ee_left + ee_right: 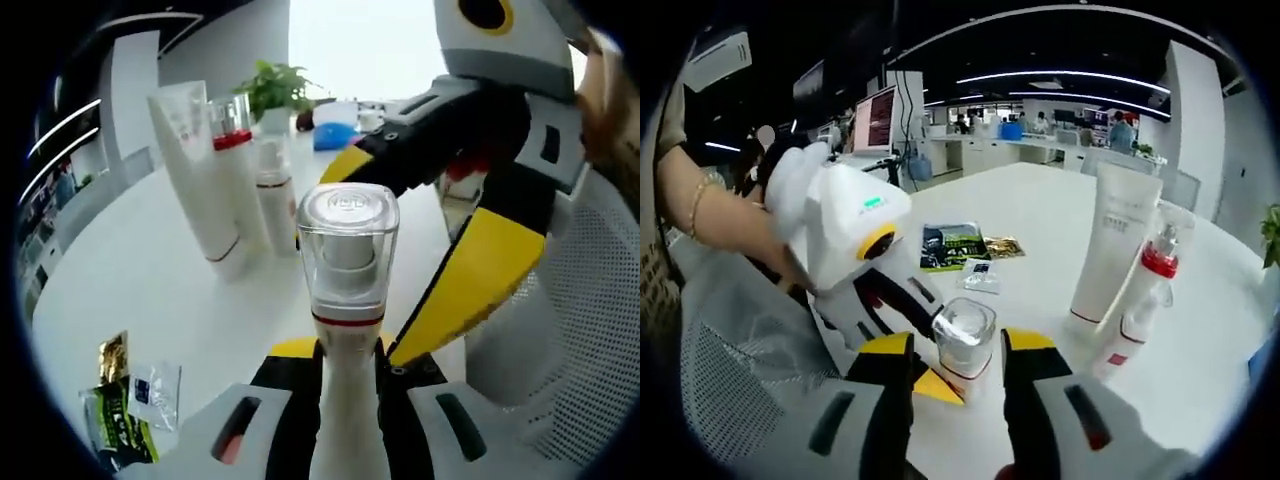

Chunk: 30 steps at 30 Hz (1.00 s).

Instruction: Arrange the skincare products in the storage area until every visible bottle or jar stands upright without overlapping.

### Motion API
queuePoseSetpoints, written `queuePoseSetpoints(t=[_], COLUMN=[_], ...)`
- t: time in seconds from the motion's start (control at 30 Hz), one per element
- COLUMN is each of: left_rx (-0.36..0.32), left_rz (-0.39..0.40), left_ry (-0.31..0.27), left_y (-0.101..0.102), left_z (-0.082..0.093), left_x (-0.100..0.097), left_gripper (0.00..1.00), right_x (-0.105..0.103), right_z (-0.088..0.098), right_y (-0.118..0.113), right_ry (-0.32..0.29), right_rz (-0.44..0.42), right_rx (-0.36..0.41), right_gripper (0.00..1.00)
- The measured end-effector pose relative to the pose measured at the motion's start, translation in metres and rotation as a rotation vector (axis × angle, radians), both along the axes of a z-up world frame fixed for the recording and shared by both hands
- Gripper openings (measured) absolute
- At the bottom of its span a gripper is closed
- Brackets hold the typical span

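A white bottle with a clear square cap [347,240] stands upright between the jaws of my left gripper [345,372], which is shut on its body. My right gripper [960,350] is open, one yellow-tipped jaw on each side of that cap [965,340]. In the left gripper view my right gripper [410,225] reaches in from the right around the cap. Behind them a tall white tube [195,170], a red-collared bottle [232,150] and a smaller white bottle [273,195] stand upright and close together. The same tube [1115,245] and red-collared bottle [1155,265] stand on the right in the right gripper view.
Several flat sachets [958,245] lie on the white table [1040,215]. A white mesh chair [590,330] stands close beside the grippers. A potted plant [275,85] and a blue item [335,135] sit at the table's far end. A person's arm [710,220] holds the left gripper.
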<state>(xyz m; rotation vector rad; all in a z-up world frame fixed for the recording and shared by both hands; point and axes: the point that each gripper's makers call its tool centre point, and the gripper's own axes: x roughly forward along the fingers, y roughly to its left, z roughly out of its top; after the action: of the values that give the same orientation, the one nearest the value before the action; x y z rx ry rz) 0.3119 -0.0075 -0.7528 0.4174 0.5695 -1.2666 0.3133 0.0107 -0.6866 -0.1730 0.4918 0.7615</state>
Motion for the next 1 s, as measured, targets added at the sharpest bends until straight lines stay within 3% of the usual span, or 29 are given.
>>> queuePoseSetpoints(t=[0.4,1.0], left_rx=[-0.005,-0.014], left_rz=[0.007,-0.017], left_ry=[0.008,-0.004], left_y=[-0.004,-0.03], left_z=[-0.001,-0.003], left_x=[0.02,0.053], left_gripper=[0.16,0.16], right_x=[-0.001,-0.009], right_z=[0.0,0.005], right_y=[-0.036,-0.091], right_ry=[0.024,0.048], right_rz=[-0.06,-0.156], right_rx=[0.015,-0.002], right_gripper=[0.59,0.7])
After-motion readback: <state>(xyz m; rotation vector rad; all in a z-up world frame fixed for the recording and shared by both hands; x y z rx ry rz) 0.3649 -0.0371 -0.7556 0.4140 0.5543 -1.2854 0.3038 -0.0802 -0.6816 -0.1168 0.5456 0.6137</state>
